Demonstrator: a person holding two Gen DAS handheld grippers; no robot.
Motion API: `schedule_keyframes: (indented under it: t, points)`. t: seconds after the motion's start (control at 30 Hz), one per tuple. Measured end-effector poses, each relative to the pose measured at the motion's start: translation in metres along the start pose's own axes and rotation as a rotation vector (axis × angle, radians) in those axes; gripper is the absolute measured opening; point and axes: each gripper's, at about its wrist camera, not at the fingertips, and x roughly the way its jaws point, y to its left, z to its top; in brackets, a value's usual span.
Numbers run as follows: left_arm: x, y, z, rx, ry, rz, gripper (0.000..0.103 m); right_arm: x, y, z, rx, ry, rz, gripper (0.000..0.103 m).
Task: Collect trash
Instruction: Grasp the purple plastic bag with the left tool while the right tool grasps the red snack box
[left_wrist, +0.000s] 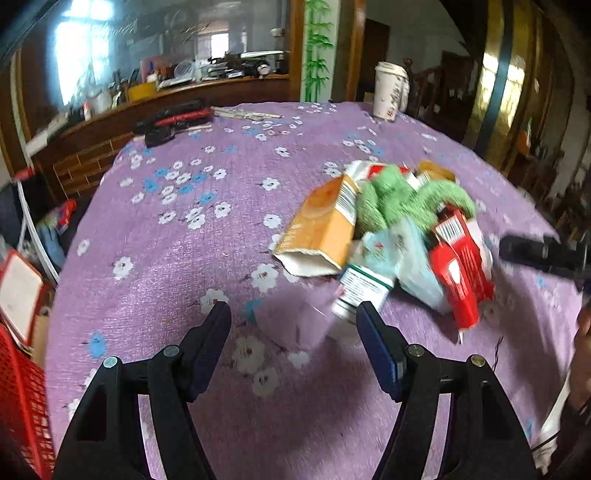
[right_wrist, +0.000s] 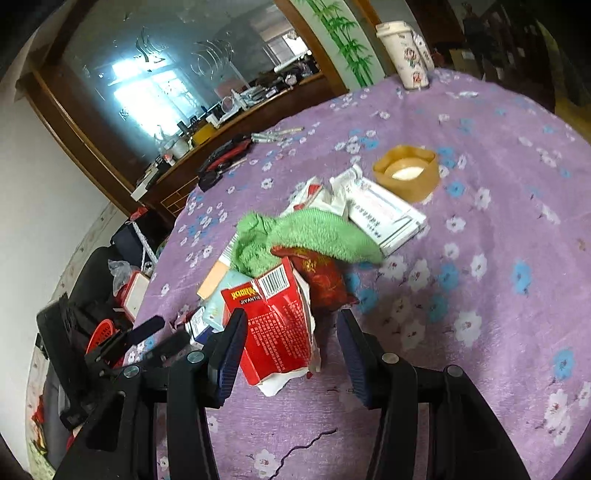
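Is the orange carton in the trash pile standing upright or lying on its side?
Lying on its side. In the left wrist view the orange carton rests flat on the purple tablecloth, its open end facing the camera, the green cloth against its far end.

red packet (right_wrist: 280, 328), just ahead of the right tongs: "JIYANTIE" under a yellow brand line too blurred to read | barcode digits and other packs' print: illegible
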Motion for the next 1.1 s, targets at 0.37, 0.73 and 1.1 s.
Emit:
schedule_keyframes:
  t: [0.37,0.73,1.1]
  points:
    - [0.013,0.032,0.004,-0.158,-0.017,0.010,0.056,0.032,0.001,-0.006,-0.019,0.049,0.004,0.052]
    - [0.014,0.030,0.003,-0.162,-0.004,-0.029,0.049,0.033,0.016,-0.017,-0.137,-0.028,-0.015,0.010]
    - [0.027,0.025,0.004,-0.168,0.066,-0.060,0.039,0.021,0.023,-0.020,-0.174,-0.106,0.033,0.009]
